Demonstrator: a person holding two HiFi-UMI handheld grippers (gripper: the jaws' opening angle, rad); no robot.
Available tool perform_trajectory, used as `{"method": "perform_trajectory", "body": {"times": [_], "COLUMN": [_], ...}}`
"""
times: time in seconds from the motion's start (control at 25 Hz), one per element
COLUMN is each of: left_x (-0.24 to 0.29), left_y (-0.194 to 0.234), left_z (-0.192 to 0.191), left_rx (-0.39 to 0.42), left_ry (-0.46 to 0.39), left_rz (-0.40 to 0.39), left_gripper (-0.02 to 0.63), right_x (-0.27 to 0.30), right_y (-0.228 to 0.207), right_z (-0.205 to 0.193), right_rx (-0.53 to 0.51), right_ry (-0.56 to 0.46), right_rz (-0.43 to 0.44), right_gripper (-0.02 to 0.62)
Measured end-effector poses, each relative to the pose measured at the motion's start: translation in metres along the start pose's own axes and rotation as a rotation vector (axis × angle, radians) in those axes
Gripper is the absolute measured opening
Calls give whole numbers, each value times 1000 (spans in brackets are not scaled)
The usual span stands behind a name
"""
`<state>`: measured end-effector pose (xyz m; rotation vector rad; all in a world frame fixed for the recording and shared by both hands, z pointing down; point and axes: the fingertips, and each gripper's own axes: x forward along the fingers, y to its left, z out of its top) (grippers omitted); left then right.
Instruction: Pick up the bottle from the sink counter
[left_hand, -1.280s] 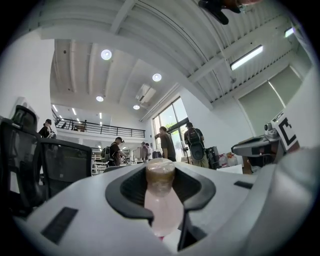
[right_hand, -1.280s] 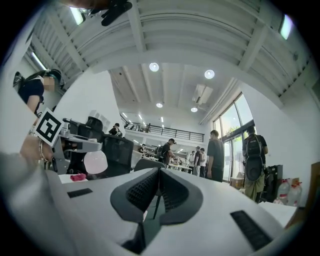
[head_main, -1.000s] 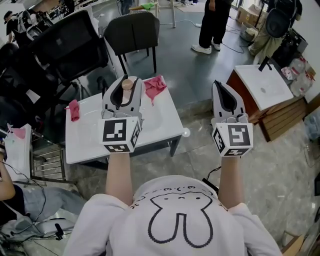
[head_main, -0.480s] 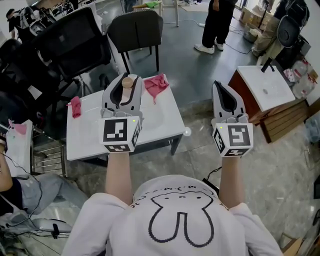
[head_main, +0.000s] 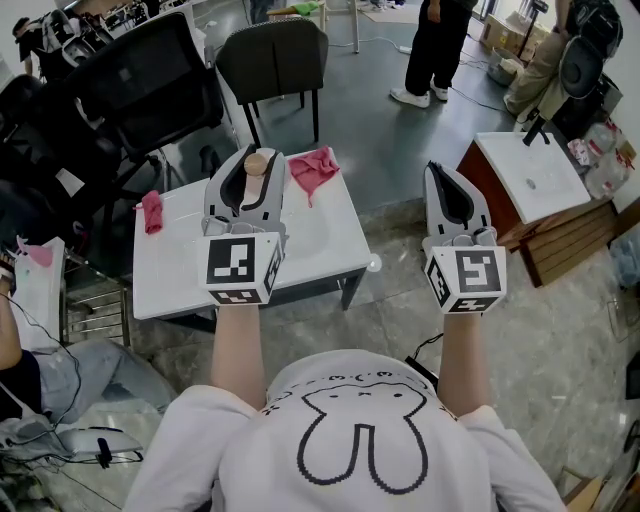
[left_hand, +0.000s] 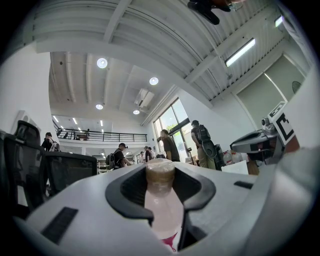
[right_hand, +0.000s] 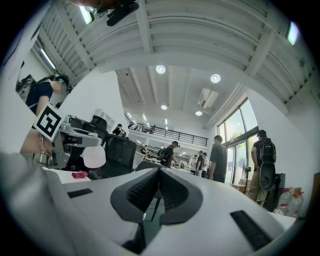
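Note:
A bottle (left_hand: 162, 202) with a pale pink body and a tan cap (head_main: 256, 164) stands upright between the jaws of my left gripper (head_main: 245, 180), which is shut on it. The gripper holds it above the white sink counter (head_main: 170, 275). In the left gripper view the cap (left_hand: 160, 171) rises just past the jaw tips, with the left gripper (left_hand: 161, 192) pinching the neck. My right gripper (head_main: 440, 172) hangs over the floor to the right of the counter. In its own view the right gripper (right_hand: 159, 186) is shut with nothing in it.
Two pink cloths (head_main: 313, 170) (head_main: 151, 212) lie on the counter. A dark chair (head_main: 275, 60) stands behind it and black chairs (head_main: 130, 90) at far left. A second sink unit (head_main: 535, 175) stands at right. A person (head_main: 430, 45) stands at the back.
Both grippers stay where they were, the left one still holding the bottle. Only the head view has shifted slightly.

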<state>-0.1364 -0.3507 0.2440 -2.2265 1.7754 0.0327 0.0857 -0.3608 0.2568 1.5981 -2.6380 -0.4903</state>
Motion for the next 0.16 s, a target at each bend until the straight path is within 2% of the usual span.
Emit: {"method": "perform_trajectory", "body": {"times": [0.16], "left_x": [-4], "left_y": [-3], "left_z": [2], "left_rx": [4], "left_ry": [-6], "left_rz": [2], "left_gripper": [135], "right_x": [-4], "right_y": [0], "right_z": [0], "right_rx": [3], "right_ry": [-5], "right_rz": [-2], "right_gripper": [29]}}
